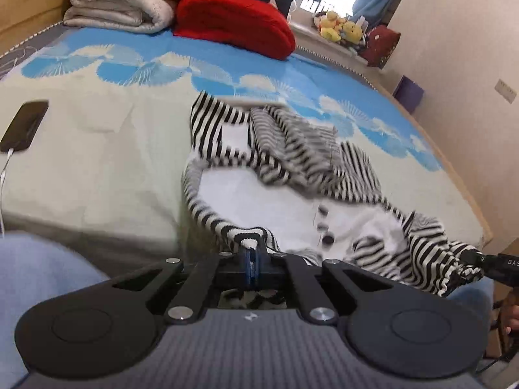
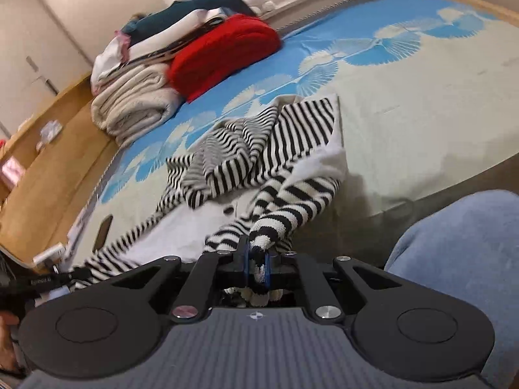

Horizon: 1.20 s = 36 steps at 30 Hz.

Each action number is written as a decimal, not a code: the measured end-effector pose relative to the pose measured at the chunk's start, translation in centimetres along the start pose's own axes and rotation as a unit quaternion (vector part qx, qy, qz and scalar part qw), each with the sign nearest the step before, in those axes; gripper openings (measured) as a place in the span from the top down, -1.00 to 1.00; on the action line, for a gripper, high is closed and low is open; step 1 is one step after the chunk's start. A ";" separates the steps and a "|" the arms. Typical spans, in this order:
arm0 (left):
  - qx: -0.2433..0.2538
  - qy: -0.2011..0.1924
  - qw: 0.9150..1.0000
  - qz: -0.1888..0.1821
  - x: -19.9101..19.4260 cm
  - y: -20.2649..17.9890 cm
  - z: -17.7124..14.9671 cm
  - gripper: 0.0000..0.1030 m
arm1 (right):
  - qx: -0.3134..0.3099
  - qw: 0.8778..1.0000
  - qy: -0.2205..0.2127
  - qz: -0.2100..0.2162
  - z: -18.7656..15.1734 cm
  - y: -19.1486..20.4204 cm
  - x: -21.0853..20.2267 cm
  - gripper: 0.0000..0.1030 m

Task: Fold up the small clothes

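Observation:
A small black-and-white striped garment (image 1: 292,149) with a white lining and dark buttons lies crumpled on the bed, its near edge lifted off the sheet. My left gripper (image 1: 252,249) is shut on a striped corner of that near edge. At the right edge of the left wrist view my right gripper (image 1: 476,259) holds the other corner. In the right wrist view the striped garment (image 2: 259,149) trails away from my right gripper (image 2: 258,253), which is shut on a bunched striped fold. My left gripper (image 2: 69,277) shows at the lower left there, gripping the far corner.
A bed sheet (image 1: 97,162) with blue fan prints covers the mattress. A red cushion (image 1: 233,22) and folded cream blankets (image 1: 120,0) sit at the head. A phone (image 1: 24,126) on a cable lies at the left. A blue-clad knee (image 2: 460,259) is close by. Wooden bed frame (image 2: 58,149).

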State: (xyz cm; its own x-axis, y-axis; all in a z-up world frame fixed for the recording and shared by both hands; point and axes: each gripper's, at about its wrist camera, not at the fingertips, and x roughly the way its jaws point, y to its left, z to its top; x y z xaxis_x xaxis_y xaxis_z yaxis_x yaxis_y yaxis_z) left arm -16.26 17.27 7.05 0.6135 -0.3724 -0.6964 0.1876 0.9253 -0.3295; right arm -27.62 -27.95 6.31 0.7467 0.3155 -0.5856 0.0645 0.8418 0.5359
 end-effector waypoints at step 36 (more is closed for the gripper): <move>0.186 -0.022 0.976 0.114 24.4 3.2 15.9 -0.83 | -0.020 0.987 -0.083 -0.137 17.6 -3.5 22.5 -0.35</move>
State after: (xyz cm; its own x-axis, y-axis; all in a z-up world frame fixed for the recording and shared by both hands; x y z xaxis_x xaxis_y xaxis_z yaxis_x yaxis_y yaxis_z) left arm 11.50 12.28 -0.92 0.7024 -0.1588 -0.6939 0.3030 0.9488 0.0895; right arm 0.59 -31.54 1.95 0.8032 0.0005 -0.5958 0.2558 0.9029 0.3456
